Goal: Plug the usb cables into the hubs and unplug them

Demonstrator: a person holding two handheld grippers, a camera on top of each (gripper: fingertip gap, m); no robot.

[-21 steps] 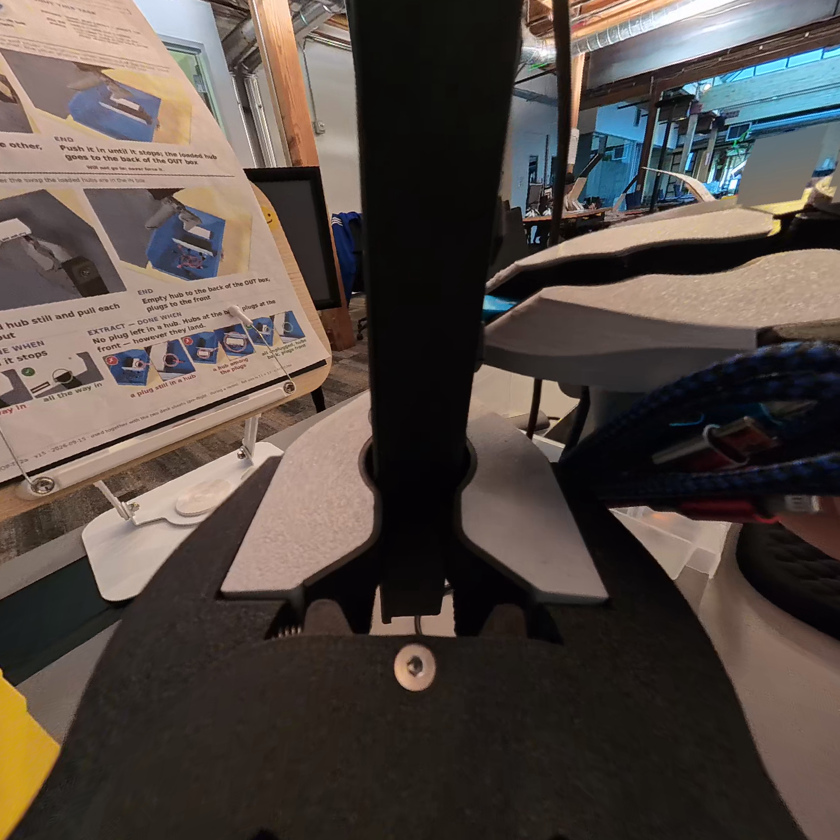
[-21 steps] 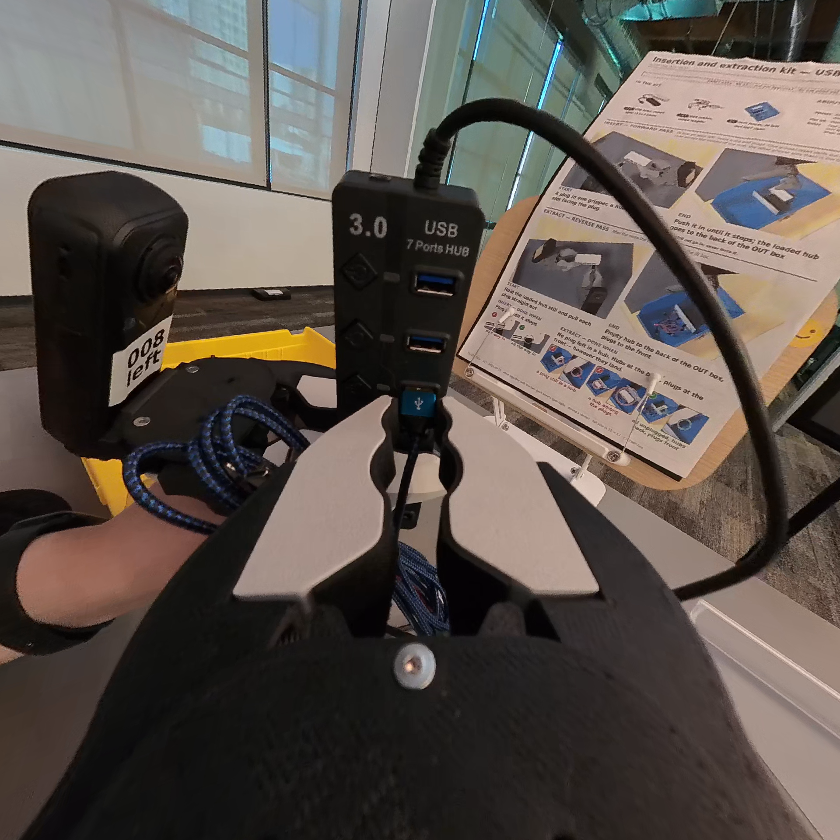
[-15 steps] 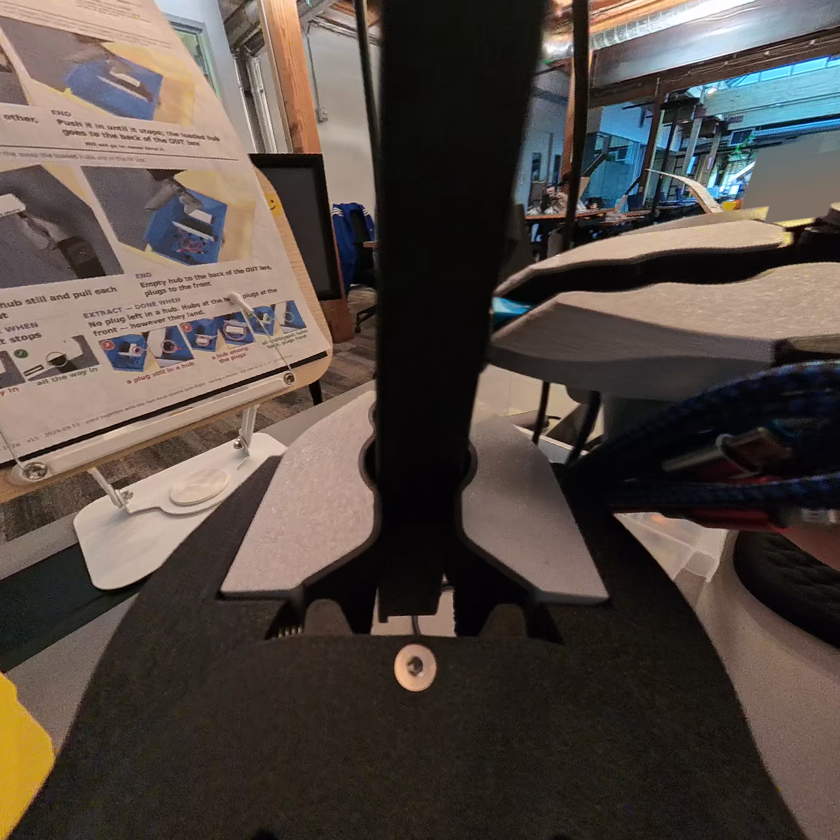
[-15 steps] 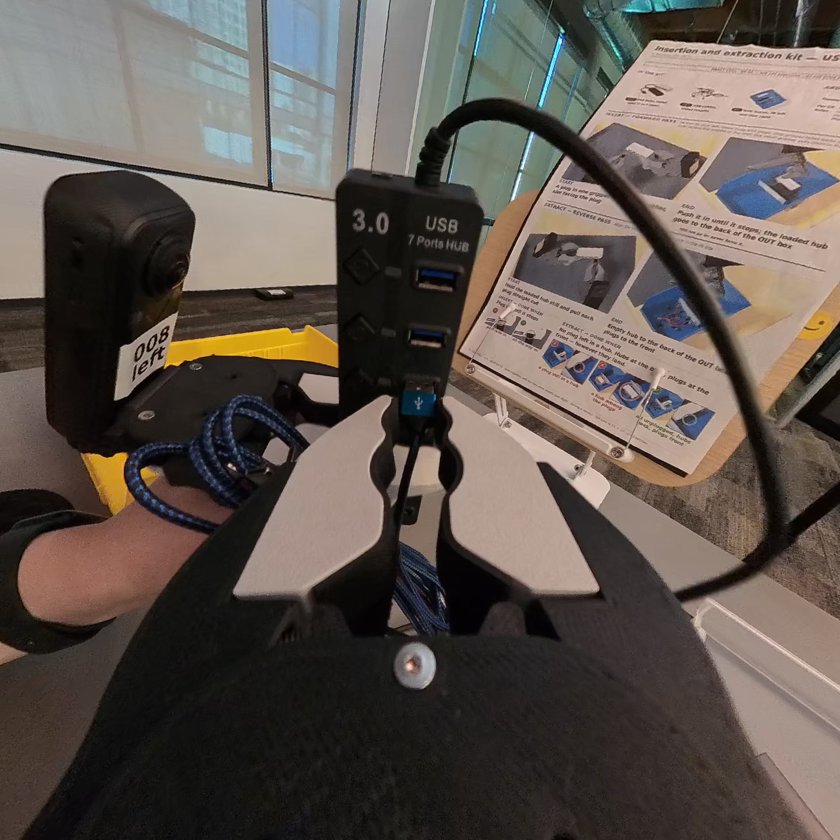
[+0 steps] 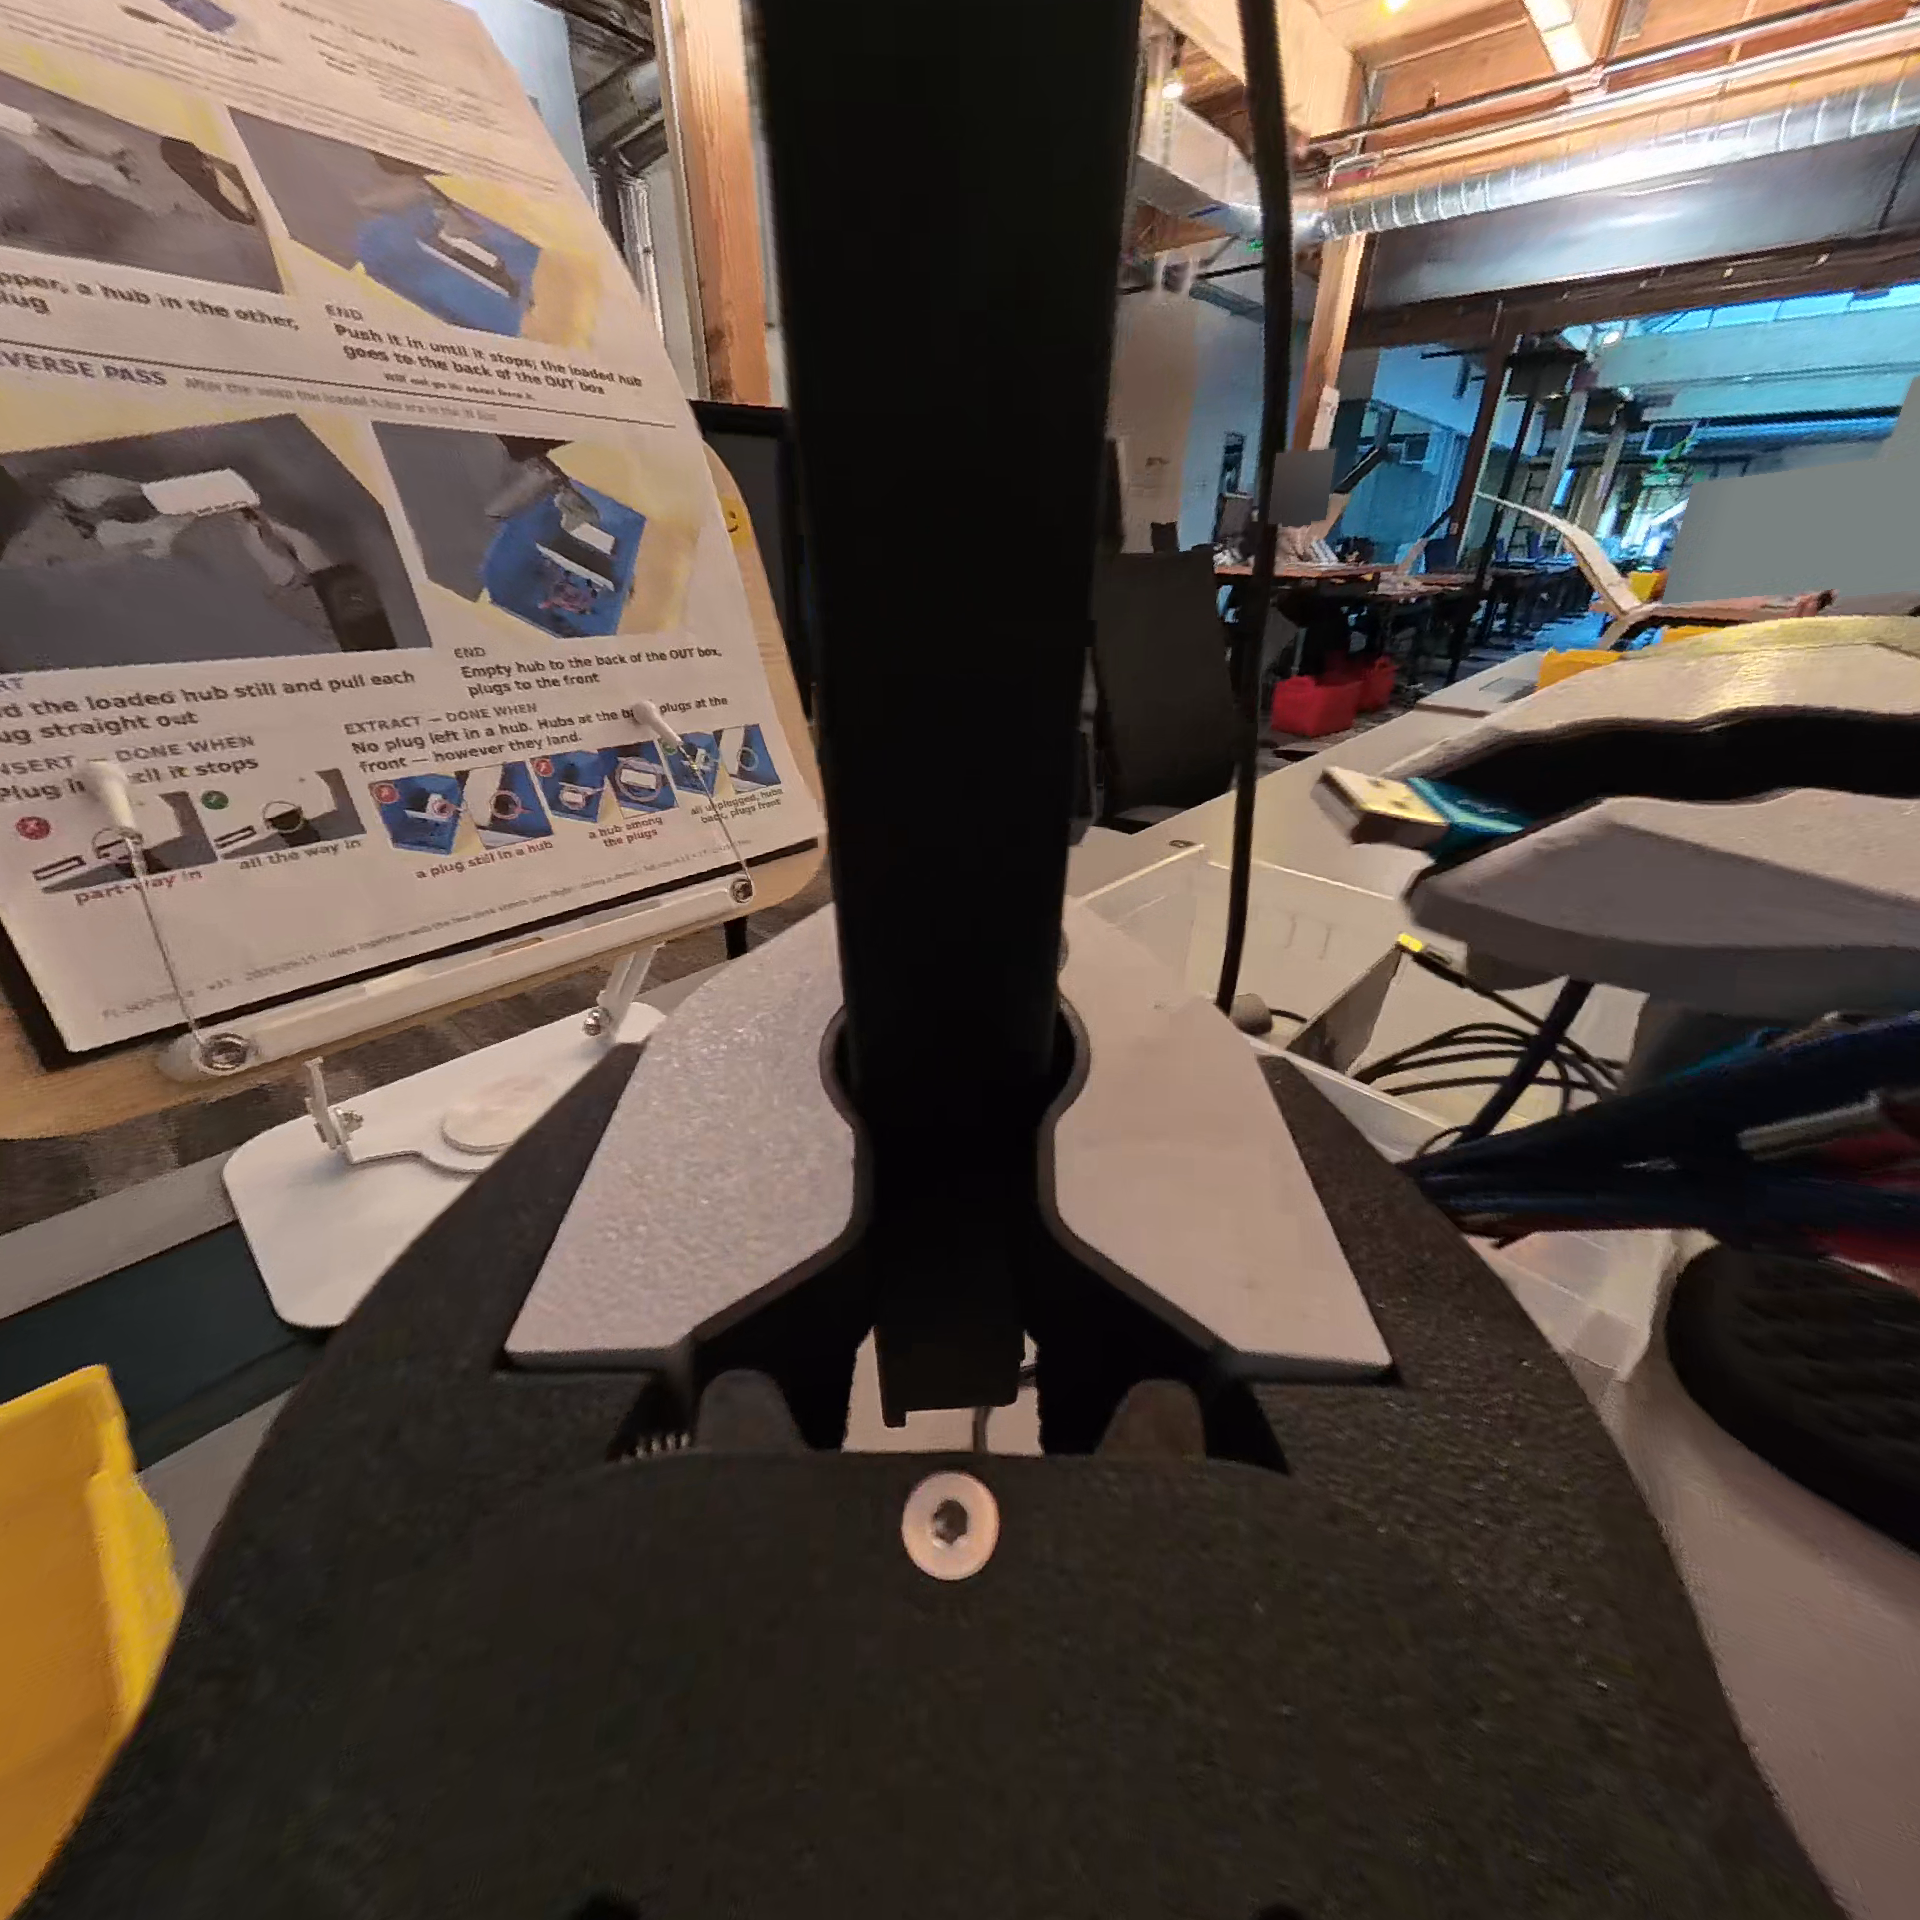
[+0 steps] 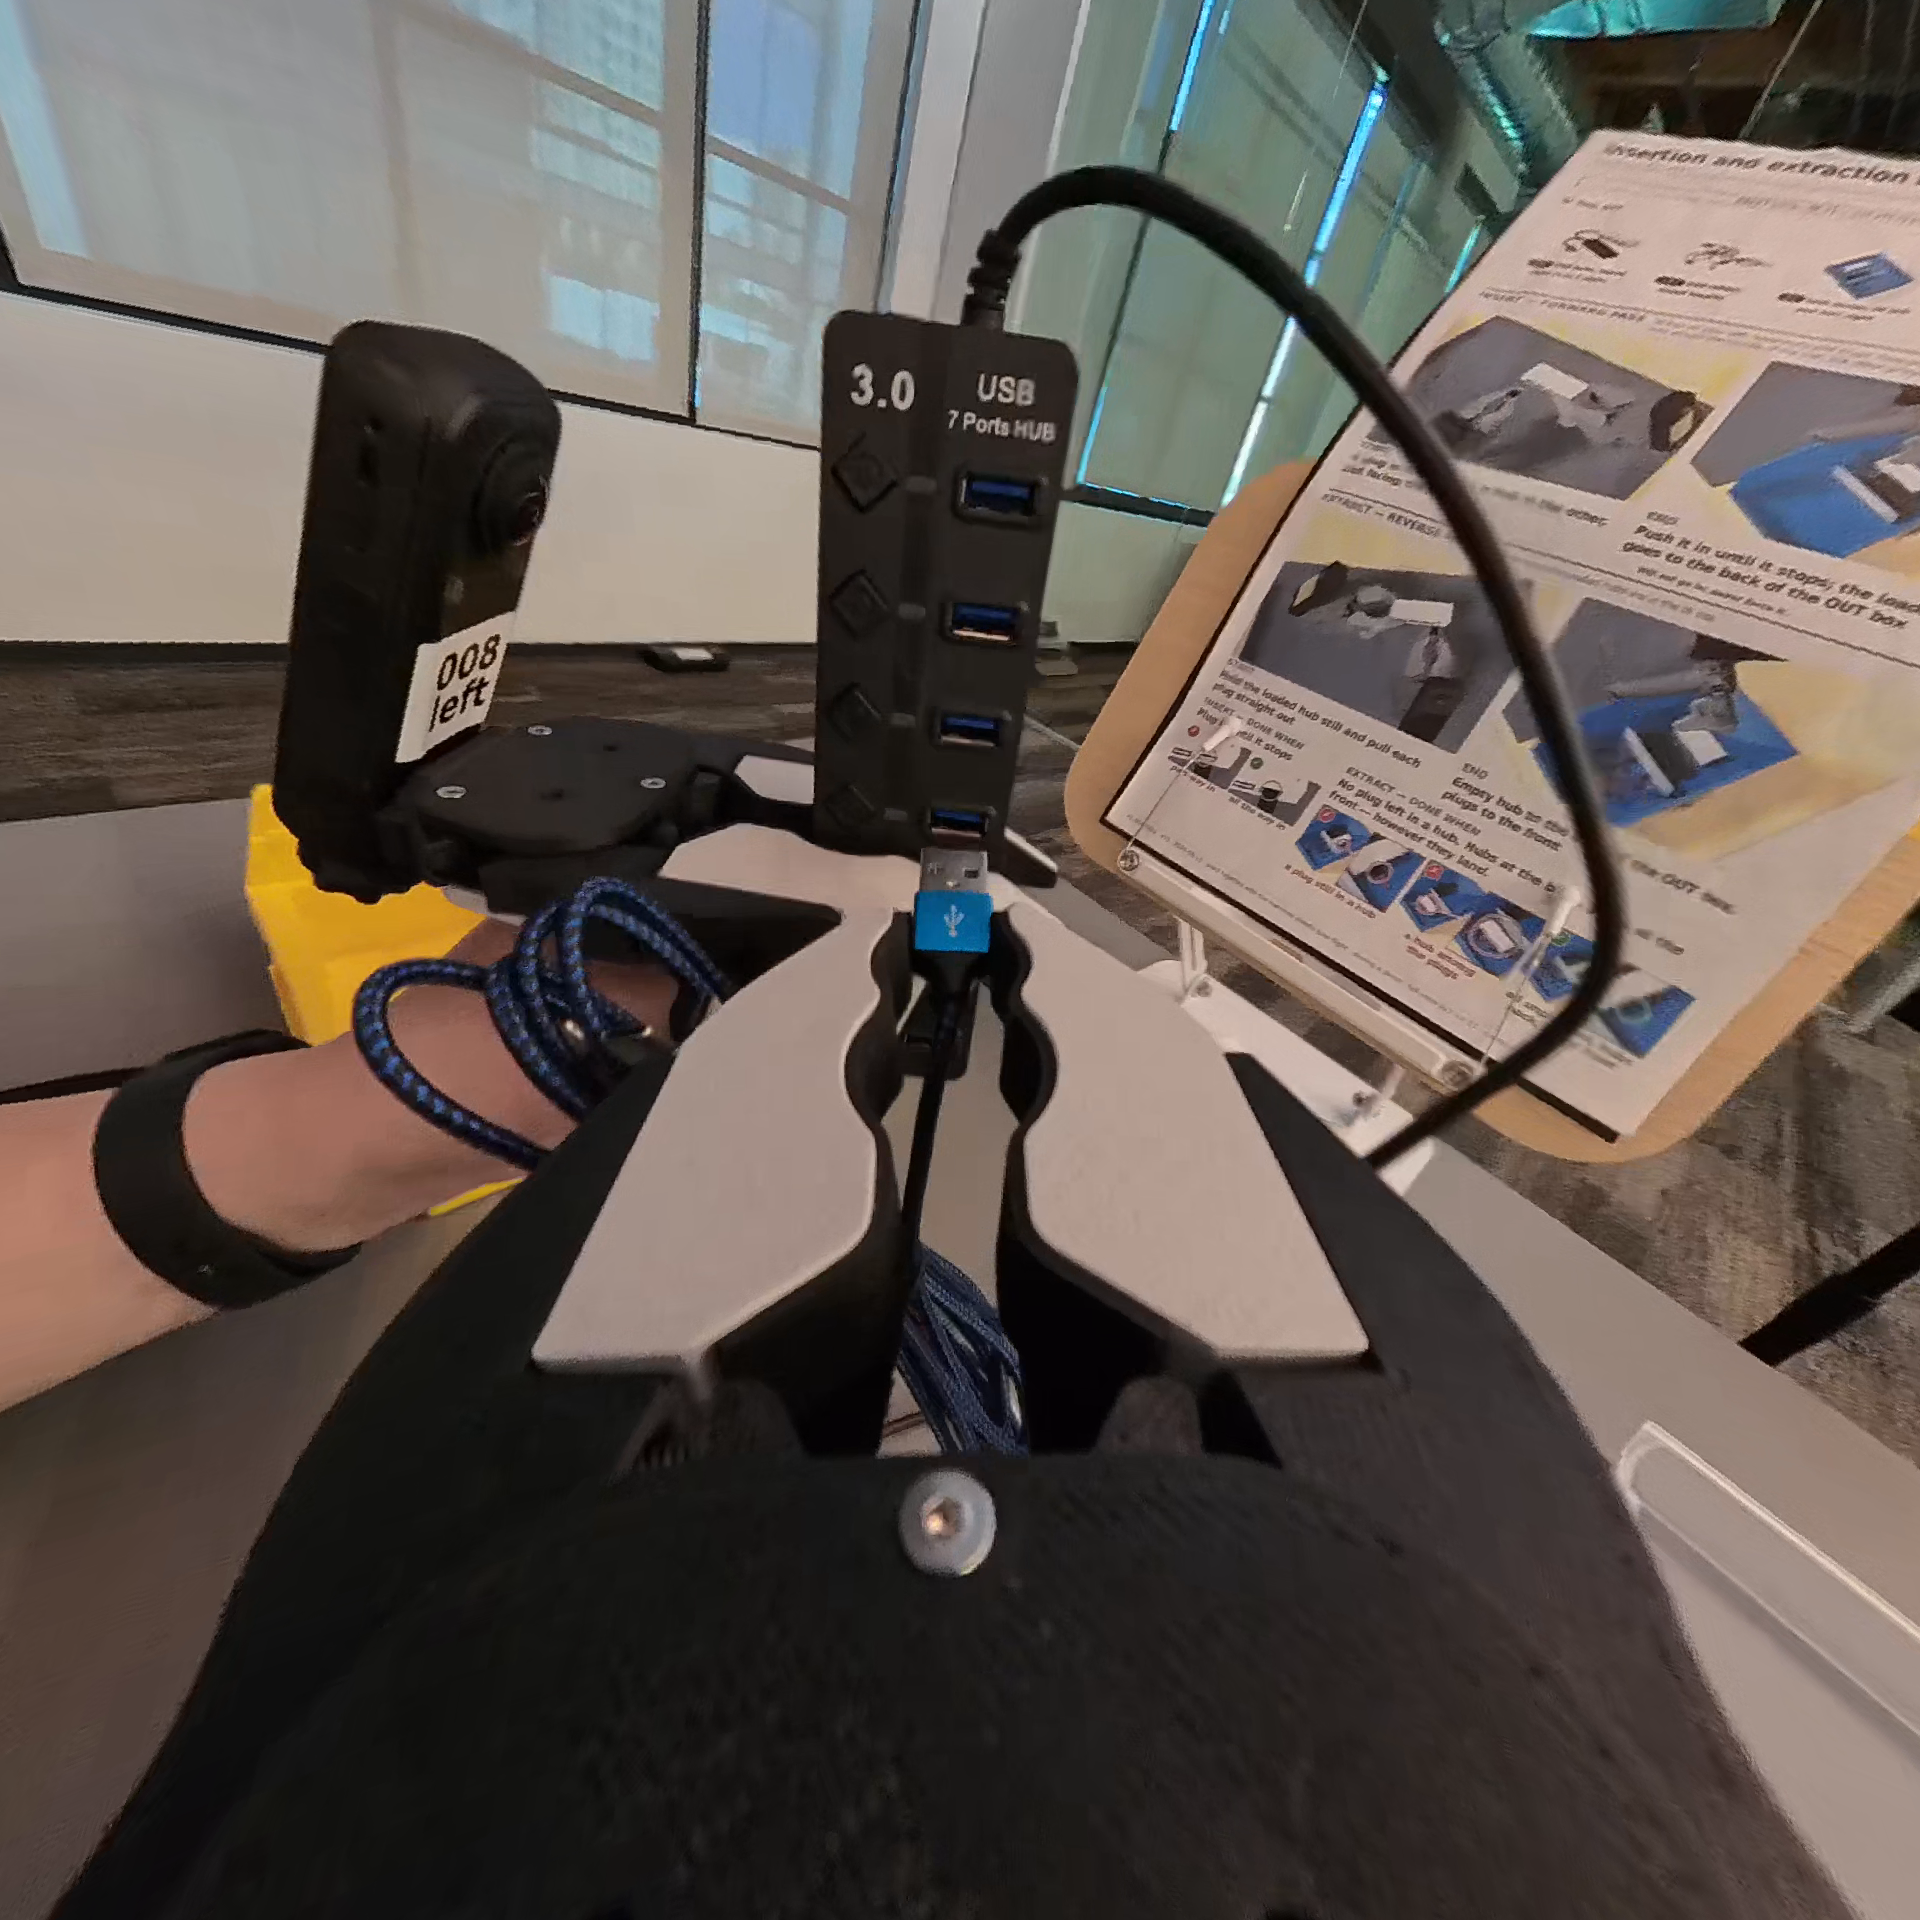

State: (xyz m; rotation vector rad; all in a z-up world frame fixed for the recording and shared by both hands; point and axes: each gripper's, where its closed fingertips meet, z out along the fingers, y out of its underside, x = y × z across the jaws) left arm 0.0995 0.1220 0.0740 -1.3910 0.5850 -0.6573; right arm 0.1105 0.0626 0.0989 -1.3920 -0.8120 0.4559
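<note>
The left tool (image 5: 951, 1049) is clenched on the lower end of a black hub (image 6: 940, 582), which stands upright between its two fingers and rises out of the top of the left wrist view. In the right wrist view the hub's face shows a column of blue ports with a diamond-shaped button beside each; all four ports in sight are empty. A black lead (image 6: 1455, 582) leaves the top of the hub, arcs over to the right and drops toward the worktop (image 6: 1538, 1278).

The right tool (image 6: 945, 935) is clenched on a plug (image 6: 954, 902) with a blue shell and a bare metal tip. The plug sits just ahead of the fingertips, pointing at the lowest visible port; the tip is just short of the port and out of it. From the left wrist view the same plug (image 5: 1382, 814) pokes out from the right tool's fingers, off to the right of the hub and clear of it. Its blue braided cable (image 6: 520, 997) runs back between the right tool's fingers and lies coiled in loops over the person's left hand (image 6: 343, 1132), which wears a black wristband.

Beyond the hub, to the right of the right tool, a printed instruction sheet (image 6: 1558, 665) leans on a wooden stand. A yellow bin (image 6: 301, 925) sits behind the left tool.
</note>
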